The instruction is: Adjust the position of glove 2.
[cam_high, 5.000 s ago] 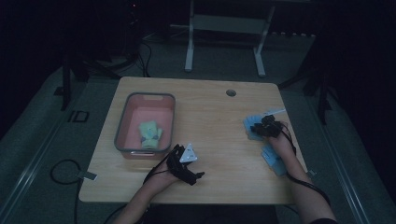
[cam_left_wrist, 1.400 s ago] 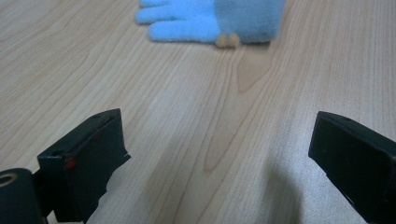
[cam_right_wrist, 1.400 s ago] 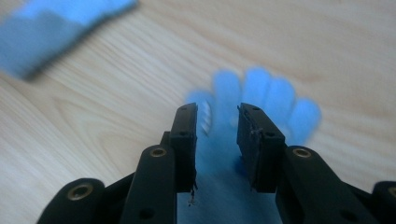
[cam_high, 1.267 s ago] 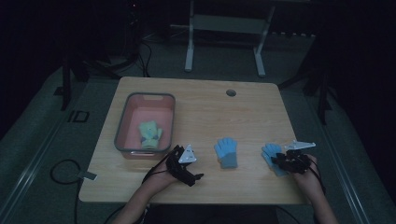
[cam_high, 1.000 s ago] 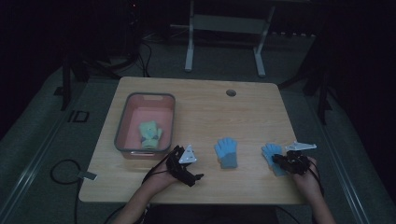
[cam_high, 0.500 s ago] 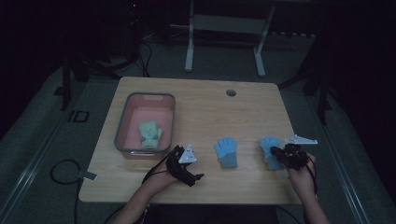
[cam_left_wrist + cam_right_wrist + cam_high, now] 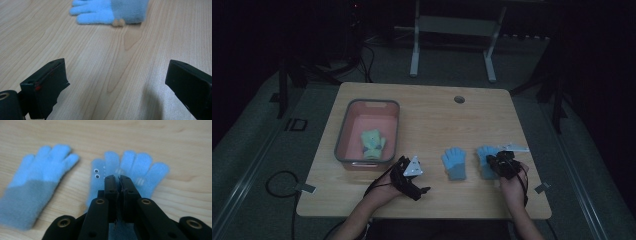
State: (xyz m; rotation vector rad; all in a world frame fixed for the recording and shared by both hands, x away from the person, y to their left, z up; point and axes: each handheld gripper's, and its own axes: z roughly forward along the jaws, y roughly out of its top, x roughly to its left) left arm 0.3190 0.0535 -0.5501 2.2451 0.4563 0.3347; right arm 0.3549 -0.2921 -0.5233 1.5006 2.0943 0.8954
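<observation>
On the left I see a pink tray [image 7: 343,131] holding a green glove [image 7: 372,144]. My left tool [image 7: 411,175] rests on the surface [image 7: 432,115], jaws spread wide, nothing between them. A blue glove [image 7: 454,162] lies flat mid-surface; just right, my right tool [image 7: 118,185] is clamped on the second blue glove [image 7: 130,170].

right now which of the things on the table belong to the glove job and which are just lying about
In the job:
right gripper, shut on the right-hand blue glove
second blue glove, lying beside it
left gripper, open, resting on the table

Lying about:
pink bin
green glove inside it
</observation>
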